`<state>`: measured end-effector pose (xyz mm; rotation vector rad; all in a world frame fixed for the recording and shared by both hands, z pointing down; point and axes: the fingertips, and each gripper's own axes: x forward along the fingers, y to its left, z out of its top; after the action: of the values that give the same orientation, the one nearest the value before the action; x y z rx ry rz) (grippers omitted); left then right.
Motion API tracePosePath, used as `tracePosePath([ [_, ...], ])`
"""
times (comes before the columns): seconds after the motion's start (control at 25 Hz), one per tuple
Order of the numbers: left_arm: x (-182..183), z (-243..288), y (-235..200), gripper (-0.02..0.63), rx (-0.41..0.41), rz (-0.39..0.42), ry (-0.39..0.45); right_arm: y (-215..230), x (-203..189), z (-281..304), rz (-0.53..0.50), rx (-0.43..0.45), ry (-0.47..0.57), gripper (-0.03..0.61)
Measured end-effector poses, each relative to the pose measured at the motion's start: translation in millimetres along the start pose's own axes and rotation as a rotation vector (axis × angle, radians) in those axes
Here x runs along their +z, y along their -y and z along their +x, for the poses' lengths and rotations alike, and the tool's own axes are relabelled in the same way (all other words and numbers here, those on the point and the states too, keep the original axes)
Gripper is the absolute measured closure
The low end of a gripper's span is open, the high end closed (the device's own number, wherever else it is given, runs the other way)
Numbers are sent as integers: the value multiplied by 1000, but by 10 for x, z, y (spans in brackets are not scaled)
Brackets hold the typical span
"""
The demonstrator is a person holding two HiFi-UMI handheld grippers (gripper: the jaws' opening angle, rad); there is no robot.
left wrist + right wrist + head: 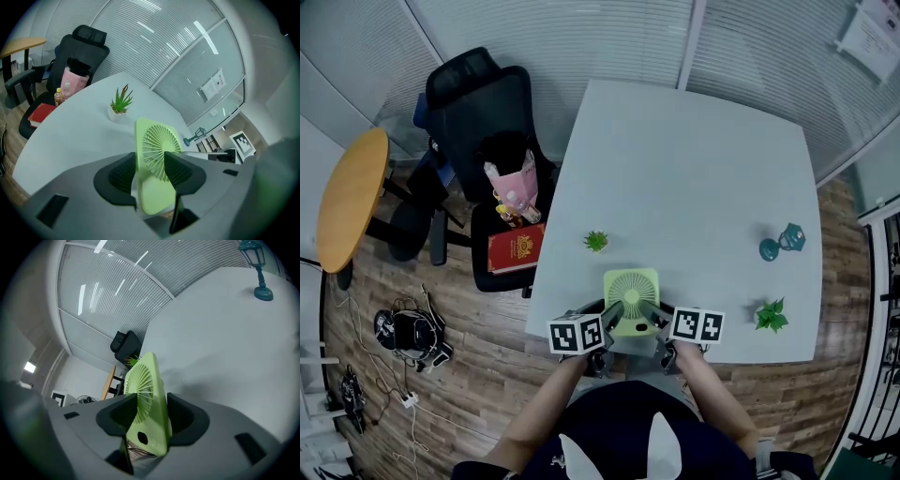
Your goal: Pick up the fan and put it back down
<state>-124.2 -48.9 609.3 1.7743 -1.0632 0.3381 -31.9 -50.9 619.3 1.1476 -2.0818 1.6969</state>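
A light green square fan (630, 291) stands upright near the front edge of the white table (694, 159). My left gripper (614, 314) is clamped on the fan's left side and my right gripper (654, 316) on its right side. In the left gripper view the fan (157, 154) is edge-on between the black pads of my left gripper (150, 173), which press on its front and back. In the right gripper view the fan (147, 394) sits the same way in my right gripper (152, 416). I cannot tell whether its base touches the table.
A small potted plant (596, 241) stands just beyond the fan, another plant (771, 316) is at the front right, and a teal lamp figure (783, 242) is further right. Left of the table is a black chair (487, 141) with a red book (517, 248).
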Motion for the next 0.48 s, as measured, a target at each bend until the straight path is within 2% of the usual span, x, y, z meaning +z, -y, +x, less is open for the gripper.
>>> tracePosePath([
  [0.48,-62,210,-128,411,24,20,-52,189,0,147,7,-28,-29,376],
])
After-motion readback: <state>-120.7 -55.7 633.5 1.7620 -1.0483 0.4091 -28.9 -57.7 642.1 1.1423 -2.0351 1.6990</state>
